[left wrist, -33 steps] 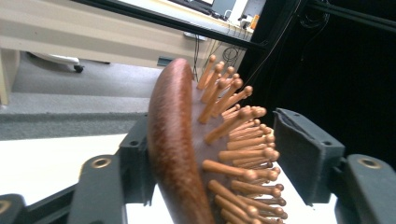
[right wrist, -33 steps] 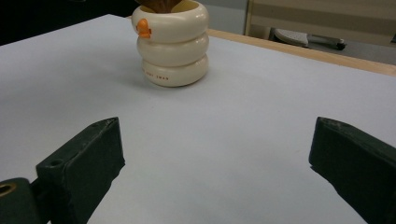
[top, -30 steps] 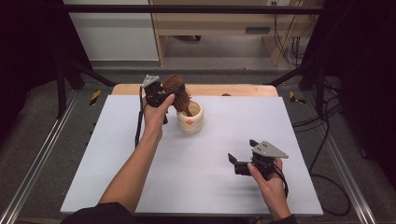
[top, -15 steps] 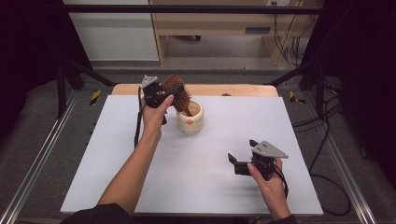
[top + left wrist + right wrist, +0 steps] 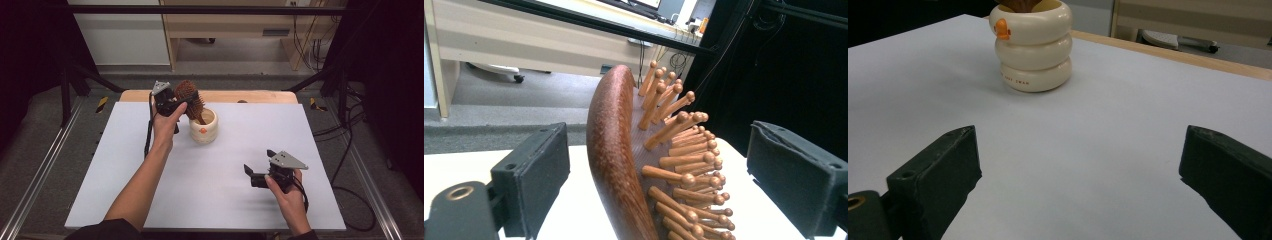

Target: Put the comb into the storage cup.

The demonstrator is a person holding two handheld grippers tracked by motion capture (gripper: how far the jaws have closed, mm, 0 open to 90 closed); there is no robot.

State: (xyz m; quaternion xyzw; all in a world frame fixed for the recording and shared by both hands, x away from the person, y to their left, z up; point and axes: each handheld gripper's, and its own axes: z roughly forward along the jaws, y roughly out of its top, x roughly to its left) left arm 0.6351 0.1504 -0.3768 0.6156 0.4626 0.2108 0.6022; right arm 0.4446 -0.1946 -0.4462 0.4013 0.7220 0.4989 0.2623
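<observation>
The wooden hairbrush (image 5: 190, 100) stands handle-down in the cream cup (image 5: 204, 127), at about eleven o'clock on the bench (image 5: 320, 150). The left tongs (image 5: 175, 104) have just been opening, and the brush sits loose between them. The right tongs (image 5: 257, 172) are open and hold nothing. The left tongs should be pulled away slowly, so the cup is not tipped.
</observation>
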